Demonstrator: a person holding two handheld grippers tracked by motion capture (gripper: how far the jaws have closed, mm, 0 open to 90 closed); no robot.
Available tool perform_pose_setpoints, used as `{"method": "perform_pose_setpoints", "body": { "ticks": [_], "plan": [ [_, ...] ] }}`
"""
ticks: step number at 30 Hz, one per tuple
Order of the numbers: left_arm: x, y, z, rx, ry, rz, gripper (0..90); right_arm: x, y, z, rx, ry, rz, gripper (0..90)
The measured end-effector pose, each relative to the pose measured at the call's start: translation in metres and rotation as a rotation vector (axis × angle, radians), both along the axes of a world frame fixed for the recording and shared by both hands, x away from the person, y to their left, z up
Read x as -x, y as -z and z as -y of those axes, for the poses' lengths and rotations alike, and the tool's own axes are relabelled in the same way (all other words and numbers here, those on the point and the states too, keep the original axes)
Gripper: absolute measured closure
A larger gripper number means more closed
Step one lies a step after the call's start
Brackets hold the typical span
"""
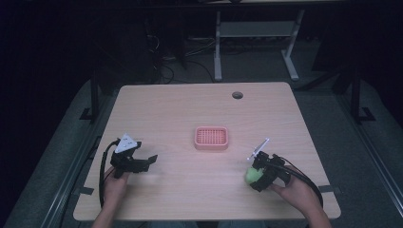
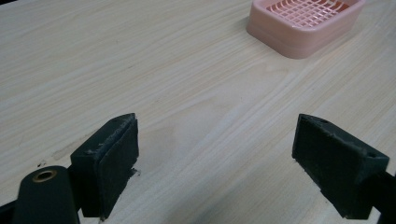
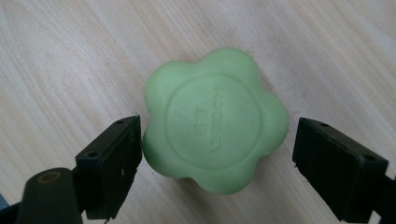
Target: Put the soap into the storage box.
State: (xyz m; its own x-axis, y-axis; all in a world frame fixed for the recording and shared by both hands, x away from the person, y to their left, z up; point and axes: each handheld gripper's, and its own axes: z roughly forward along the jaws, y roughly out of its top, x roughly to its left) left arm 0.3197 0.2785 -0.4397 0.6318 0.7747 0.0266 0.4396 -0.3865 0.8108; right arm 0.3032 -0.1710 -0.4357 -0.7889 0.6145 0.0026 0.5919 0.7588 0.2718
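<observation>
I have my right gripper (image 3: 215, 154) lowered over the green flower-shaped soap (image 3: 215, 120), which lies flat on the tabletop (image 1: 180, 114) near its front right corner; the jaws stand wide to either side of it, the left pad touching or all but touching one lobe, the other pad a little apart, so nothing is gripped yet. I judge the step in hand to be the pick-up of the soap, meant for the pink soap dish (image 1: 211, 138) that sits near the middle of the tabletop, well apart from the soap. Next I need to close squarely across the soap, then lift and carry it over to the dish. My left gripper (image 2: 217, 163) hovers with jaws wide and holding nothing near the front left corner
</observation>
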Motion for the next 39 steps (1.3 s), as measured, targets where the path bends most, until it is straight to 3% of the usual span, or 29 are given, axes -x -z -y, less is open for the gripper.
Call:
{"method": "perform_pose_setpoints", "body": {
  "ticks": [13, 30, 39],
  "plan": [
    [0.0, 0.0, 0.0, 0.01, -0.004, 0.003, 14.4, -0.005, 0.004, -0.016, 0.036, -0.022, -0.014, 20.4],
    [0.0, 0.0, 0.001, 0.015, -0.006, 0.003, 14.4, -0.008, 0.006, -0.016, 0.049, -0.012, -0.031, 24.5],
    [0.001, -0.001, 0.0, 0.005, 0.0, 0.002, 14.4, -0.009, 0.005, -0.017, 0.056, -0.036, -0.039, 25.3]
  ]
}}
